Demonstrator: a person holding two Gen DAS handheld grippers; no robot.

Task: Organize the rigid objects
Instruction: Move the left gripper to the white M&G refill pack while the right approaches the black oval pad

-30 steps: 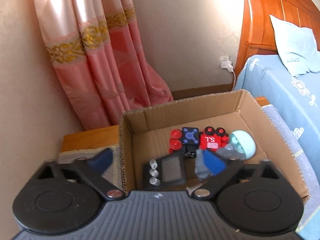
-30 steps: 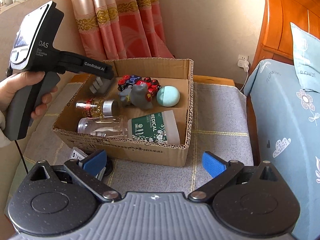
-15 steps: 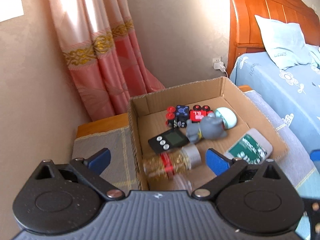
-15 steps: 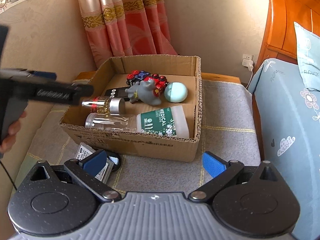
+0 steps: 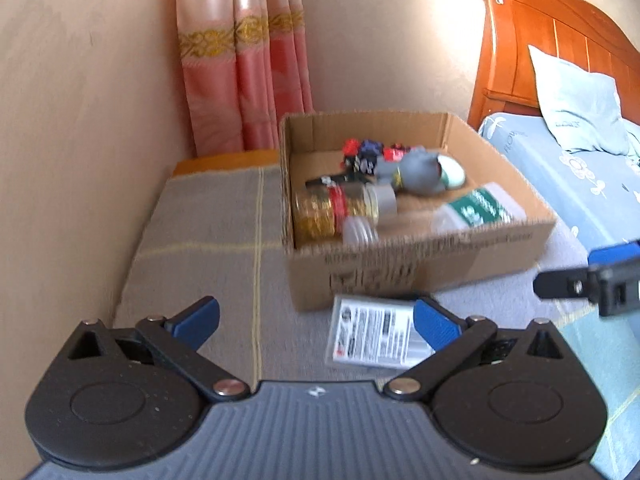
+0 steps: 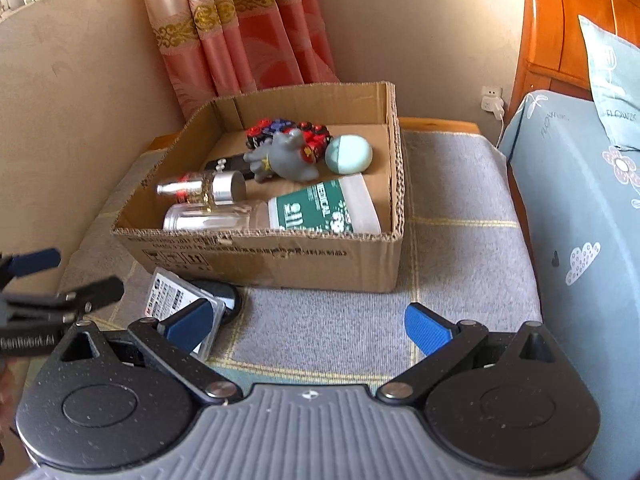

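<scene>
A brown box sits on the grey worktop beside the bed. Inside it lie a grey elephant toy, a green-label bottle, a gold jar and a pale green ball. A flat white packet lies on the worktop just in front of the box. The left tool has just been opening wide and holds nothing. The right tool is wide apart too, with nothing in it.
</scene>
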